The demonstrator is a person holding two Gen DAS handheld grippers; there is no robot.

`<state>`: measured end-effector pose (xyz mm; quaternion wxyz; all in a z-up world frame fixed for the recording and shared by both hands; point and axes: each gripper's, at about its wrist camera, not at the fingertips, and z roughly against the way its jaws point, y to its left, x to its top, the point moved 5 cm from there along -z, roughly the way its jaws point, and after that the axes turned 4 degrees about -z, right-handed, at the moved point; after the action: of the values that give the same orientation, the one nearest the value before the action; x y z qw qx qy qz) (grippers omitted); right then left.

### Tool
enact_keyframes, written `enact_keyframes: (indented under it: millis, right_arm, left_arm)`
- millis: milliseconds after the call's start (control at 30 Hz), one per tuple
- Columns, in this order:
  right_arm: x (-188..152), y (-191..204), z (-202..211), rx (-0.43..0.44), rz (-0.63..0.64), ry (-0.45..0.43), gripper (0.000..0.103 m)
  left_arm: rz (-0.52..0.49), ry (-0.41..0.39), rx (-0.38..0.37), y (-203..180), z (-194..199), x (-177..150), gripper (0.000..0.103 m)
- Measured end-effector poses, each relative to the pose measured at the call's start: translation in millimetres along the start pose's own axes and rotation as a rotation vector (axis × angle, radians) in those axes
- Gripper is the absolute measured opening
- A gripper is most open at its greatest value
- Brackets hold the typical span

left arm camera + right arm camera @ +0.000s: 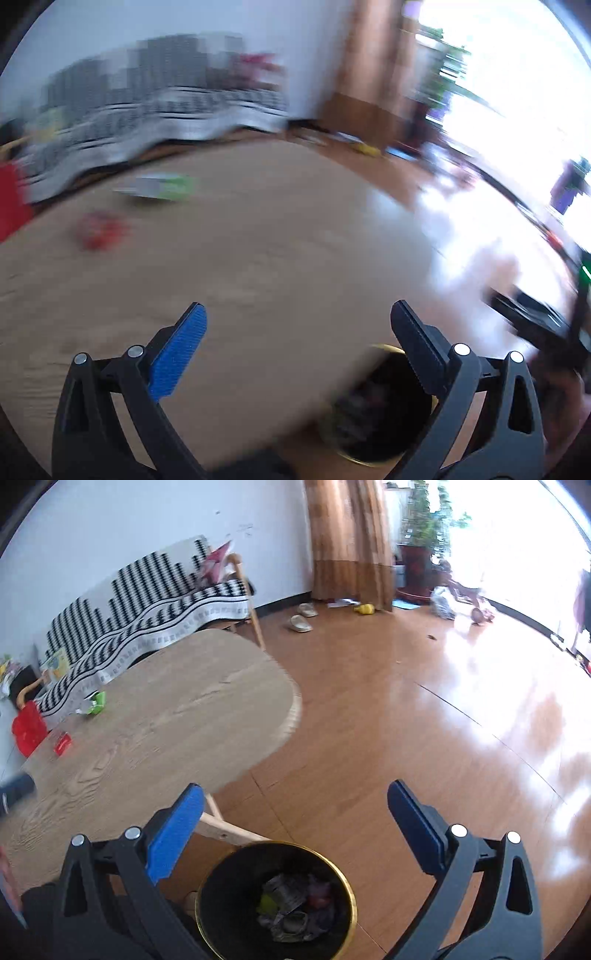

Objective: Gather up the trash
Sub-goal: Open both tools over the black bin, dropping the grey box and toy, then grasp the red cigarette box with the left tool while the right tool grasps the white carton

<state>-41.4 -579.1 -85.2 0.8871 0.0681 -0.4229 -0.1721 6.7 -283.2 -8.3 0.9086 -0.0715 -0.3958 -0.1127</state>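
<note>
Wood floor [369,709] and oval wooden table [166,716] filled both views. We saw the right gripper [295,805] spread wide, nothing between its pads, hanging over a black gold-rimmed bin [221,897] on the floor by the table leg, crumpled trash [295,904] inside. Left gripper [298,325] also stood wide and empty, view blurred. Two pieces lay on the table's far side: green wrapper [94,703], long axis roughly across the view, and red packet [62,744]. Well apart.
</note>
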Motion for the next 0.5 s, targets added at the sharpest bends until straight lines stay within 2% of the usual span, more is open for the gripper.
enact_keyframes:
  millis: [67, 233, 333, 500]
  right_arm:
    - [7, 23, -10, 0.061, 0.019, 0.01, 0.096]
    - [32, 111, -43, 0.193, 0.168, 0.061, 0.096]
    - [58, 169, -55, 0.277, 0.268, 0.059, 0.096]
    - [108, 258, -87, 0.372, 0.389, 0.044, 0.096]
  left_arm:
    - [0.071, 0.027, 0.101, 51, -4, 2, 0.097]
    - [0.252, 0.135, 0.222, 153, -22, -2, 0.097]
    - [0.311, 0.167, 0.235, 186, -34, 12, 0.097]
    - [0.349, 0.231, 0.229, 213, -82, 43, 0.097]
